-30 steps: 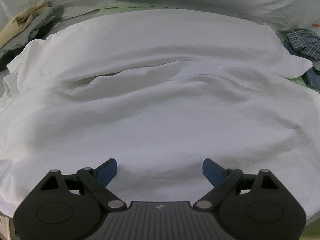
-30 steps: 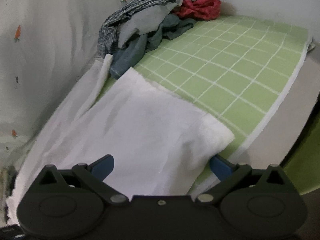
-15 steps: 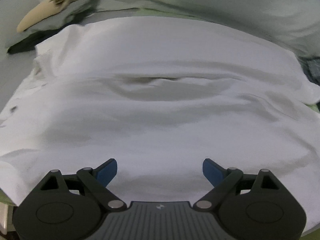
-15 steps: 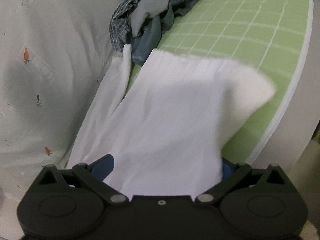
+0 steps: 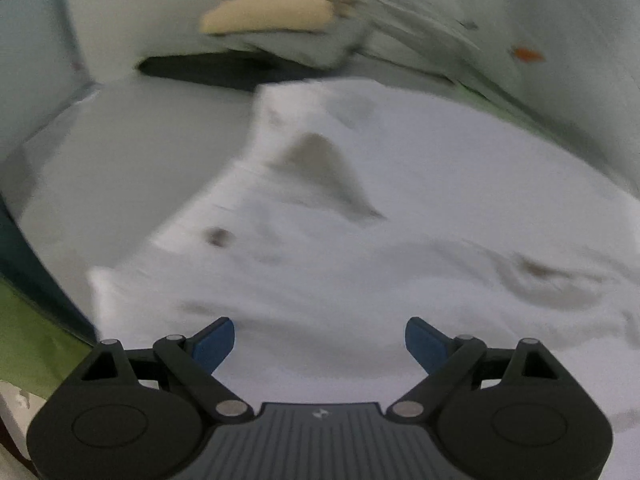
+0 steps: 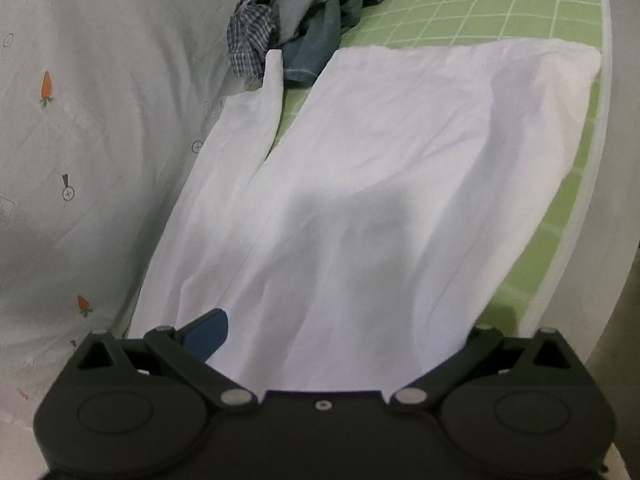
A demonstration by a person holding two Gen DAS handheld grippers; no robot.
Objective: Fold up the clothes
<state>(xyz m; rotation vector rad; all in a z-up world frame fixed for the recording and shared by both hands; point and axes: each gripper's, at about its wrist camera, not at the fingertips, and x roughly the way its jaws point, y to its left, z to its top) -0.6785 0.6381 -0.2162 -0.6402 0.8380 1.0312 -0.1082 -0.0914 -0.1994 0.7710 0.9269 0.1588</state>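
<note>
A white garment (image 5: 380, 216) lies spread on the bed and fills the left wrist view, which is blurred. My left gripper (image 5: 320, 342) is open just above the cloth, with nothing between its blue pads. In the right wrist view the same white garment (image 6: 400, 184) stretches away over the green checked sheet (image 6: 500, 4). My right gripper (image 6: 336, 336) has its jaws wide apart. The cloth drapes between them and hides the right pad; only the left pad (image 6: 208, 332) shows.
A pile of clothes with a checked shirt (image 6: 256, 28) sits at the far end of the bed. A pale carrot-print quilt (image 6: 80, 120) lies along the left. A beige item on folded clothes (image 5: 272, 16) lies beyond the garment. The bed edge (image 6: 576, 216) runs on the right.
The left gripper has swung left, so the garment's end and the beige item are now ahead. The right gripper moved along the garment, whose far corner has dropped flat onto the sheet.
</note>
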